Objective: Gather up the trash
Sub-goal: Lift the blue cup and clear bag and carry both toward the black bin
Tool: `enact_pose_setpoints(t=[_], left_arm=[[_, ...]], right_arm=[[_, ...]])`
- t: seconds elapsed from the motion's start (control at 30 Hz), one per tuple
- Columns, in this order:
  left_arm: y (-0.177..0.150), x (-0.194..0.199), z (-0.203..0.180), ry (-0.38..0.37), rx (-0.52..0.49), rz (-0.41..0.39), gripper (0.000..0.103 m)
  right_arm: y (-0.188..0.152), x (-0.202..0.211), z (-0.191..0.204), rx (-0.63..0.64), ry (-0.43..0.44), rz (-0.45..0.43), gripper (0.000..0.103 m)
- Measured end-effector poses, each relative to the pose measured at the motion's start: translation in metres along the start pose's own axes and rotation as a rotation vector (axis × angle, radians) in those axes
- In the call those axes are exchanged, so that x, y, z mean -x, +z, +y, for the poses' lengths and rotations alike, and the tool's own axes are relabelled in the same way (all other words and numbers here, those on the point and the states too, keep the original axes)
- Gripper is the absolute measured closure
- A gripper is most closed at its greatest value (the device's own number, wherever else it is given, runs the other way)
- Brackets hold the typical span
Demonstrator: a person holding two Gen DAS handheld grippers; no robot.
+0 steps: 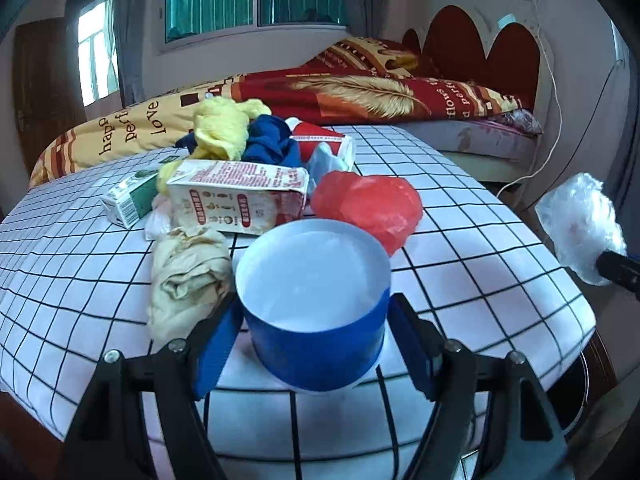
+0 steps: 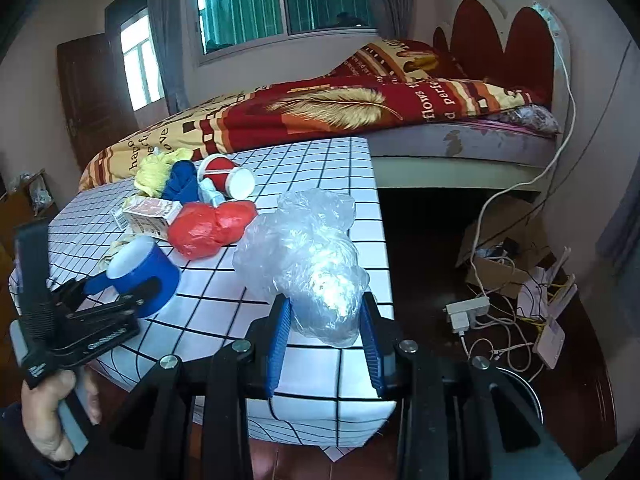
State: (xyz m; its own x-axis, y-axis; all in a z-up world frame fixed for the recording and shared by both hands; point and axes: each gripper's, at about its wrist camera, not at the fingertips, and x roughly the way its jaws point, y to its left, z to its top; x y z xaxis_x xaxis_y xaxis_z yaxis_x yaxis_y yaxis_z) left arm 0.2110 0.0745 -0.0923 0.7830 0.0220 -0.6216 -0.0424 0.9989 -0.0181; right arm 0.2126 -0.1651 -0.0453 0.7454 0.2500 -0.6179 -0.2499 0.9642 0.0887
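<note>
A blue cup (image 1: 316, 340) with a white inside sits between the pads of my left gripper (image 1: 316, 304), which is shut on its sides near the front of the checked table (image 1: 480, 248). The right wrist view shows that same cup (image 2: 148, 276) and left gripper (image 2: 120, 284) at the table's left corner. My right gripper (image 2: 326, 300) is shut on a crumpled clear plastic bag (image 2: 304, 256), also in the left wrist view as a clear bag (image 1: 580, 224) beyond the table's right edge. A red plastic bag (image 1: 368, 208), a milk carton (image 1: 240, 200) and a beige wad (image 1: 188, 276) lie behind the cup.
Farther back lie a small green carton (image 1: 128, 200), yellow cloth (image 1: 224, 128), blue cloth (image 1: 268, 136) and a tipped red paper cup (image 2: 224, 176). A bed (image 2: 360, 112) stands behind. Cables and a power strip (image 2: 468, 312) litter the floor at right; a dark metal-rimmed container (image 1: 576, 392) stands below the table's corner.
</note>
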Motion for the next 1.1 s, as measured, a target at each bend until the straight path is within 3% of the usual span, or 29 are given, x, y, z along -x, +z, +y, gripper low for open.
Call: enact_pose_setpoints(t=[0.1,0.23,0.33,0.47,0.73,1.1], left_arm=[[0.004,0.000,0.006,-0.009,0.009,-0.004,0.030],[0.014,0.027,0.025,0.005,0.046,-0.062,0.030],[0.017,0.041,0.038,0.016,0.056,-0.062,0.030],[0.018,0.060,0.027,-0.006,0.029,-0.083,0.030],[0.028,0.073,-0.027,-0.110,-0.008,-0.104,0.030],[0.030,0.075,-0.128,-0.263,-0.146,-0.099,0.030]], right_arm=[[0.001,0.001,0.007,0.013,0.001,-0.001,0.067],[0.005,0.004,0.011,0.019,0.007,-0.008,0.067],[0.008,0.004,0.016,0.017,0.014,-0.013,0.067],[0.008,0.008,0.021,0.019,0.016,-0.023,0.067],[-0.003,0.028,-0.003,-0.003,-0.028,-0.028,0.067],[-0.036,0.070,-0.096,-0.126,-0.164,-0.031,0.067]])
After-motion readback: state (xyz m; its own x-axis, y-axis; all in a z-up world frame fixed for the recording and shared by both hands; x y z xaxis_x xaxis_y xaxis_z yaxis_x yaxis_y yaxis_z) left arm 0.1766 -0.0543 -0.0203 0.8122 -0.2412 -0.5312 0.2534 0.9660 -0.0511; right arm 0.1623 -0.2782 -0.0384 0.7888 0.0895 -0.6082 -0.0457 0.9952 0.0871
